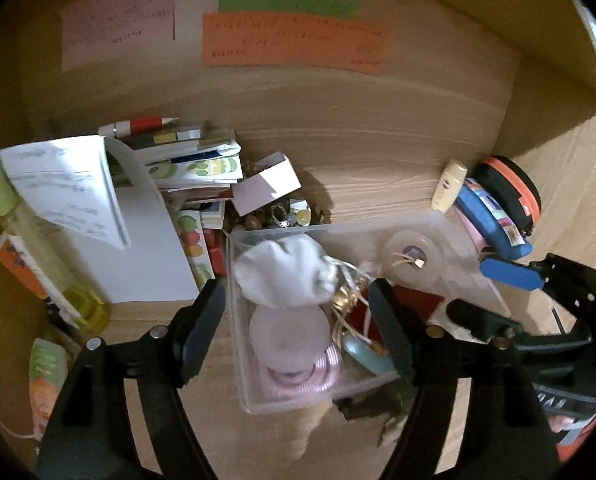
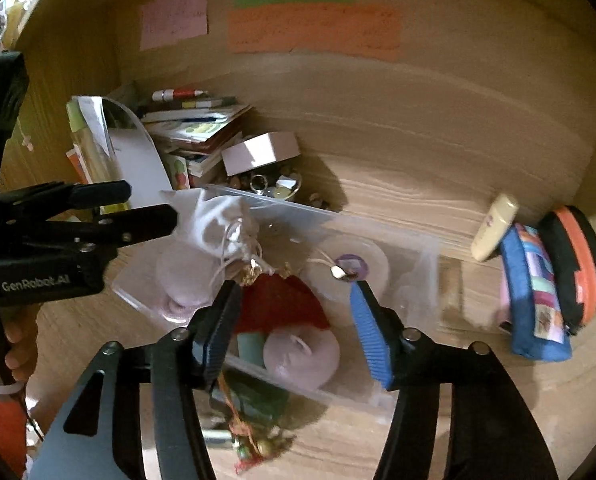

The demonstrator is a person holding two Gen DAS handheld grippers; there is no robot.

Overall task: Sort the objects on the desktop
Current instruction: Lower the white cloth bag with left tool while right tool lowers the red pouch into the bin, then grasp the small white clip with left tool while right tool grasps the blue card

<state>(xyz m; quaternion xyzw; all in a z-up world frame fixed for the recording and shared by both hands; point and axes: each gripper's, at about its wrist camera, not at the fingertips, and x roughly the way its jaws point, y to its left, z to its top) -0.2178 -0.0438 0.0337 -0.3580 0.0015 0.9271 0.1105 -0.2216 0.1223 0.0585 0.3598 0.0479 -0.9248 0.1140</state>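
A clear plastic box [image 1: 338,230] [image 2: 418,236] stands on the wooden desk. Inside lie a white drawstring pouch [image 1: 281,272] [image 2: 213,224], a red pouch [image 2: 281,304], a pale pink disc [image 2: 302,356], a pink coil [image 1: 293,368] and gold trinkets [image 1: 346,300]. My left gripper [image 1: 298,320] [image 2: 145,208] is open above the box's left end, one finger outside the wall and one over the contents. My right gripper [image 2: 293,320] [image 1: 486,296], with a blue pad, hangs open over the red pouch and the disc, and nothing is pressed between its pads.
Books and papers [image 1: 193,168], a white carton [image 1: 265,184] and a green bottle [image 1: 37,240] crowd the left. At the right lean a cream tube [image 1: 450,184], a blue pouch [image 1: 494,216] and an orange-black case [image 1: 510,188]. Loose trinkets [image 2: 253,412] lie before the box.
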